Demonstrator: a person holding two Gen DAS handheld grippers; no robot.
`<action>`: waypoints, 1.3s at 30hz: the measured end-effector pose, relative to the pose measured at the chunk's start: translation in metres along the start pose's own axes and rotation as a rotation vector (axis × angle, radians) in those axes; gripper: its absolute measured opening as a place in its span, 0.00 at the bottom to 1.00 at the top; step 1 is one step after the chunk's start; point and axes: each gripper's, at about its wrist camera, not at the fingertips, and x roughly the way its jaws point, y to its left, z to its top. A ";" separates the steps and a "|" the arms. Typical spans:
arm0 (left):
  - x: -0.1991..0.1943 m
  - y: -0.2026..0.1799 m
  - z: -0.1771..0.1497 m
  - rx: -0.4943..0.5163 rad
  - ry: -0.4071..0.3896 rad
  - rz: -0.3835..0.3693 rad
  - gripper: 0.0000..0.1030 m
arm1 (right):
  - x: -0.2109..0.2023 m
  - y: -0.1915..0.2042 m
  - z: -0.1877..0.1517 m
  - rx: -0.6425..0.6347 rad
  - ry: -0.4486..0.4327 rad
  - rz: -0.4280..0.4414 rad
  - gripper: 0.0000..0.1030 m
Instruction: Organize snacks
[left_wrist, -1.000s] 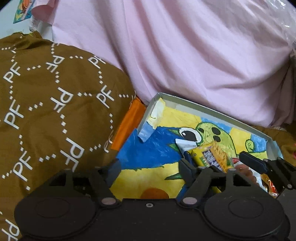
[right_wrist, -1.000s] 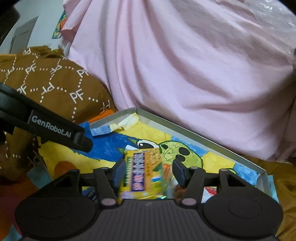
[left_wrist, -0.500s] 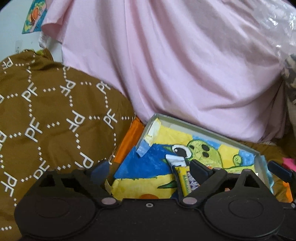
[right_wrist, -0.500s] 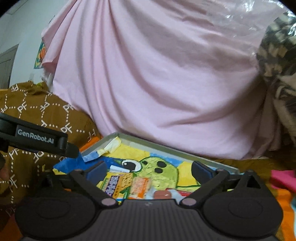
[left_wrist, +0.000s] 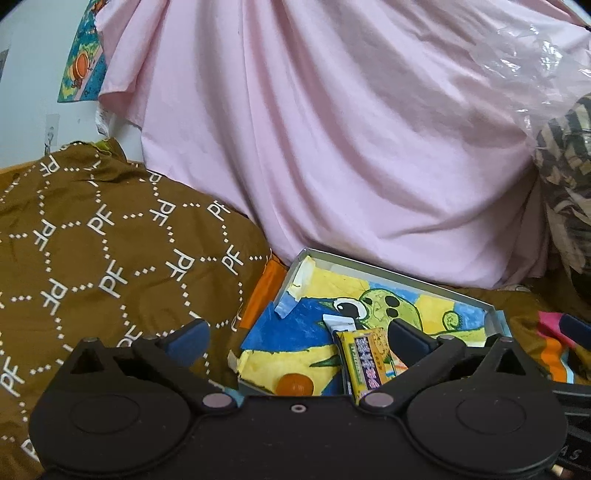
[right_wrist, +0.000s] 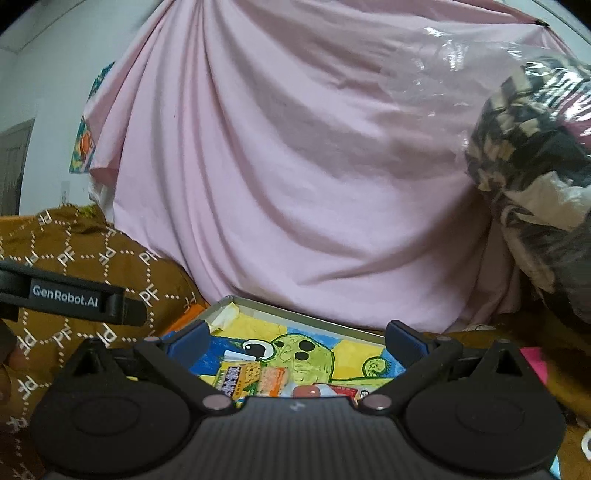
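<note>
Pink sheet; glossy yellow snack packet (left_wrist: 369, 363)

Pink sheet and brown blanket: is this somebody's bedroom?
Probably a bedroom or living space: a draped pink sheet, a brown patterned blanket, and a child's drawing lining the snack box.

Big pink sheet (left_wrist: 332, 147) hangs in folds ahead of me, filling most of view. Brown cloth (left_wrist: 92, 240) with white "PF" print lies bunched at left. Pale wall (left_wrist: 29, 74) behind, colourful poster (left_wrist: 83, 66) on it. Possibly door (right_wrist: 13, 166) at far left. Soft, even light.
</note>
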 end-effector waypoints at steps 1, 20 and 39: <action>-0.004 -0.001 0.000 0.004 0.000 0.001 0.99 | -0.004 -0.001 0.000 0.007 -0.001 -0.001 1.00; -0.076 -0.001 -0.044 0.051 0.012 0.016 0.99 | -0.093 -0.001 -0.023 0.164 0.032 -0.036 1.00; -0.153 0.014 -0.105 0.116 -0.014 0.046 0.99 | -0.170 0.027 -0.056 0.184 0.071 -0.052 1.00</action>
